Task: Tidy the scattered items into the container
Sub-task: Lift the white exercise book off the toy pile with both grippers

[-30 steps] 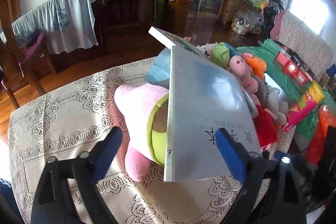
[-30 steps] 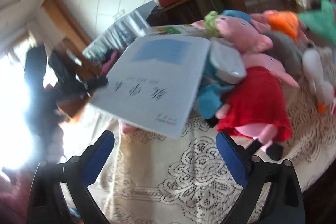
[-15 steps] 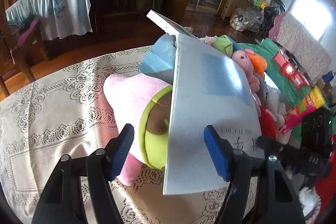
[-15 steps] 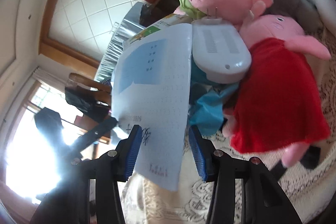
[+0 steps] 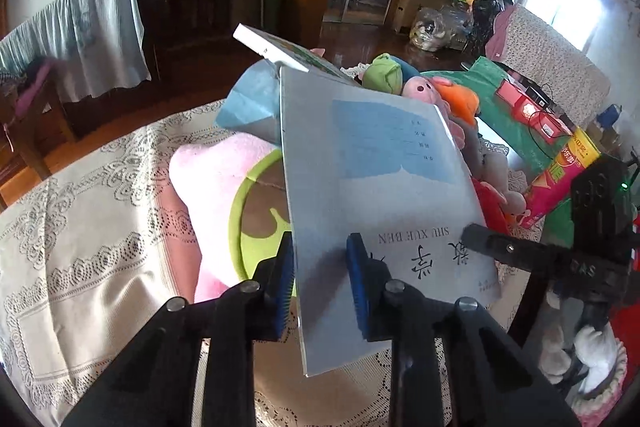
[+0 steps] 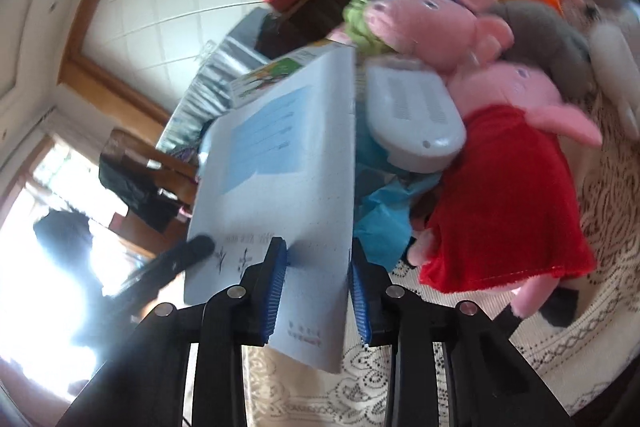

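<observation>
Gripping, left gripper point(image 5: 320, 279): blue pads pinch the near left edge of the thin pale-blue paper exercise book point(image 5: 380, 179).
Right gripper point(image 6: 318, 287): pads pinch its lower right edge point(image 6: 288, 163).
Cover print: "SHU XUE BEN".

Matt paper notebook point(image 5: 384, 187); fuzzy plush pig point(image 6: 516, 187); lace cloth tablecloth point(image 5: 80, 235).

The notebook point(image 5: 372, 187) is pale grey-blue with a sky-blue panel and black lettering; the star plush point(image 5: 216, 203) pink with a lime-green ring; the pig plush point(image 6: 508, 187) pink in a red dress; the tablecloth point(image 5: 88, 235) cream lace; the fingertips point(image 5: 358, 291) blue.
</observation>
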Tool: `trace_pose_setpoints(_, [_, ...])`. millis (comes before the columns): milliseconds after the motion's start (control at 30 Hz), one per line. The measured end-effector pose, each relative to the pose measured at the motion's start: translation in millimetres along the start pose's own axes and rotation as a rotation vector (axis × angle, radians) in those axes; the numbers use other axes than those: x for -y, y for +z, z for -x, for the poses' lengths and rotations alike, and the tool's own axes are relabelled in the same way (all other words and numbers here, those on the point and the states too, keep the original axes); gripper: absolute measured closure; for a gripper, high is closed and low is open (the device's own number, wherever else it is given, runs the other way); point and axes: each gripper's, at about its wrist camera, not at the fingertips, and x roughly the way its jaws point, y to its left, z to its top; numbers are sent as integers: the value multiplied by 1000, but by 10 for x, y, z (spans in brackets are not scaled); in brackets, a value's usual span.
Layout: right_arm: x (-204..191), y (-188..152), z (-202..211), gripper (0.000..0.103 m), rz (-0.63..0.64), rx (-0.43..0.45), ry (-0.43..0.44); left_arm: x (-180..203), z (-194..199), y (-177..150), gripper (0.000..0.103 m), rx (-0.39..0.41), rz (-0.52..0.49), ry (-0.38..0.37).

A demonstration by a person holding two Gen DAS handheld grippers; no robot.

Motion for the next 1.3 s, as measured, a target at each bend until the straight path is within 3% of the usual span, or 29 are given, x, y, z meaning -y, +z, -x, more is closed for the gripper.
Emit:
trace_pose_setpoints(67, [22, 5, -70, 66, -14, -11, -12, -16, -26, -20, 78, -8, 10, -10])
trace_pose_setpoints(300, [-81, -65, 4, 66, 92, 24, -114, -152, -127, -61, 78, -34, 83, -73])
trace_pose_setpoints(500, [-321, -193, 165, 72, 219, 71, -183, -61, 108, -164, 88, 45, 84, -32])
trace_pose_setpoints(600, [-486, -279, 259, 77, 273, 91, -161, 8, 340, -251, 90, 87, 72, -9])
trace_pose_setpoints(833, [-642, -545, 217, 77, 305, 46, -137, -25, 536, -585, 90, 71, 95, 49])
trace_pose_setpoints(1000, [-528, -628, 95, 77, 267, 21, -133, -242, 410, -651, 90, 68, 153, 30])
trace_pose_setpoints(1200, [-359, -532, 18, 76, 210, 25, -100, -391, 42, -472, 70, 32, 156, 8])
trace_pose_setpoints(1300, [-347, -479, -26, 68, 230, 19, -114, -397, -60, -393, 64, 28, 121, -11])
